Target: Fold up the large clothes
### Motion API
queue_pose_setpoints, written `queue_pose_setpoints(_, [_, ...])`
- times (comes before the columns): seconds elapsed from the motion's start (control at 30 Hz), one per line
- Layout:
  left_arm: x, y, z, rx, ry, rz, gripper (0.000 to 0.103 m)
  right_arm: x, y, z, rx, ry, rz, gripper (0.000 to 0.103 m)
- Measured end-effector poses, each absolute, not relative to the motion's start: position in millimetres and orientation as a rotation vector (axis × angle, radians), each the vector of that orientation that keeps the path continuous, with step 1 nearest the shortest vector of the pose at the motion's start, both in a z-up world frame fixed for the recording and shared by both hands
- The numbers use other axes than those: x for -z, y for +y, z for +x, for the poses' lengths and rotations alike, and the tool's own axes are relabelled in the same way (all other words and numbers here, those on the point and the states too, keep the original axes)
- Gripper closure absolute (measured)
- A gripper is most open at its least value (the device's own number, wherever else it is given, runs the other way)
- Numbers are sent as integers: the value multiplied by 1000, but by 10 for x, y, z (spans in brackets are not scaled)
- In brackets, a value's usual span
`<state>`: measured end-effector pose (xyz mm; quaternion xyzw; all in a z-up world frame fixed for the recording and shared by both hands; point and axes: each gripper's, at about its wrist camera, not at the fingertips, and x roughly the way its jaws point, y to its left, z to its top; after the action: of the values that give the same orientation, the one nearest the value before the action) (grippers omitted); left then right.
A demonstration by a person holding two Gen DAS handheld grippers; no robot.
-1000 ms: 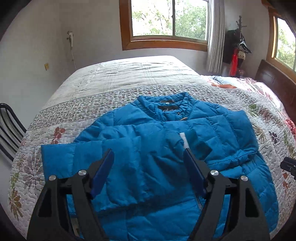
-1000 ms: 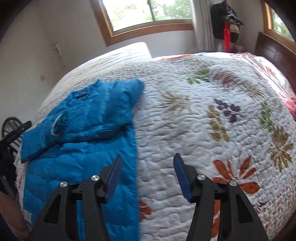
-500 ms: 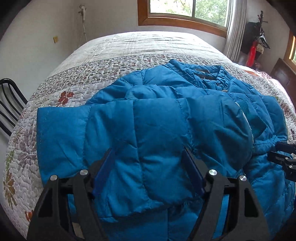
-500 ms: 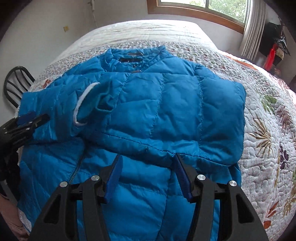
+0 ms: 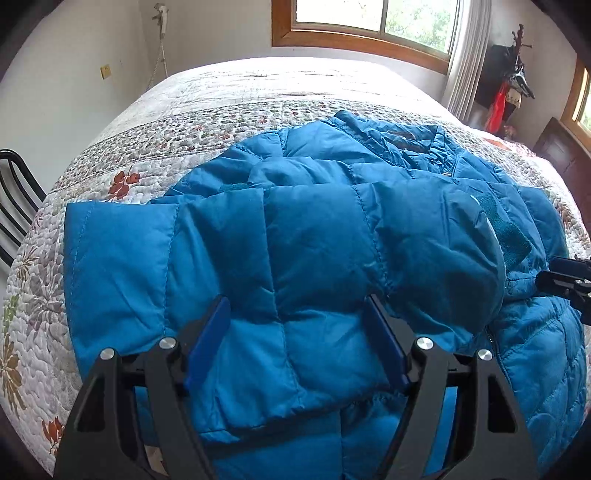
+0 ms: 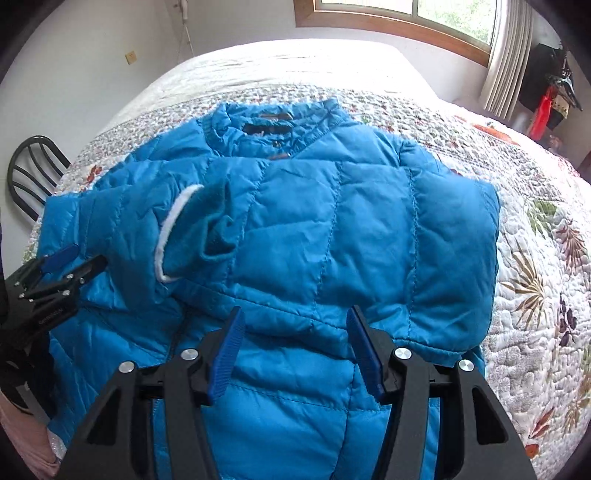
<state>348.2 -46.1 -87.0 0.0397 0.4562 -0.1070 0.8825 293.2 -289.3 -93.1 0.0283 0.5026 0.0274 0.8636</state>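
A blue puffer jacket (image 5: 314, 236) lies front up on the quilted bed (image 5: 229, 96), collar toward the window, both sleeves folded across its chest. It also shows in the right wrist view (image 6: 332, 229), where a sleeve cuff with white lining (image 6: 173, 229) lies at the left. My left gripper (image 5: 295, 325) is open and empty, low over the folded sleeve on the jacket's left half. My right gripper (image 6: 293, 332) is open and empty, low over the lower edge of the other folded sleeve. Each gripper shows at the edge of the other's view.
The floral quilt (image 6: 535, 280) extends to the right of the jacket. A black metal chair (image 5: 14, 199) stands by the bed's left side. A window (image 5: 369, 22) and curtain (image 5: 461, 55) are behind the bed. Dark items hang in the corner (image 5: 513, 81).
Both grippers have moved in low over the jacket. The right gripper swung from the bare quilt onto the jacket. Both stayed open; the jacket has not moved.
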Motion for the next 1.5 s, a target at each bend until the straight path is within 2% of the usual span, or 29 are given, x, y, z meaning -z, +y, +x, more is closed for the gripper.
queue_pose_setpoints(0.23, [853,-410,3506,224,951,70,29,984,-2577,3327,-204,1090,130,47])
queue_pose_setpoints(0.3, [865,-419,3506,218,948,77,29,1080,-2516,3409,-204,1115,130,58])
queue_pose_setpoints(0.33, [862,-420,3502,217,944,79,29,1104,-2510,3424,-189,1109,114,71])
queue_pose_setpoints(0.37, [856,-420,3500,219,943,79,29,1111,-2510,3424,-185,1101,101,76])
queue_pose_setpoints(0.4, [852,-416,3503,219,942,76,29,1109,-2537,3416,-185,1093,106,89])
queue_pose_setpoints(0.43, [846,-414,3499,219,941,74,29,1098,-2585,3405,-195,1091,132,93])
queue_pose_setpoints(0.77, [637,-507,3296,263,869,92,29,611,-3342,2978,0,917,161,94])
queue_pose_setpoints(0.97, [763,-567,3360,267,900,108,29,786,-3847,2765,118,960,214,94])
queue_pose_setpoints(1.17, [904,-600,3427,260,930,126,29,1107,-3872,2860,125,1023,211,93])
queue_pose_setpoints(1.33, [809,-586,3364,253,907,124,29,768,-3810,2651,198,939,167,83])
queue_pose_setpoints(1.5, [659,-611,3291,291,888,99,28,511,-3403,2618,16,907,158,82])
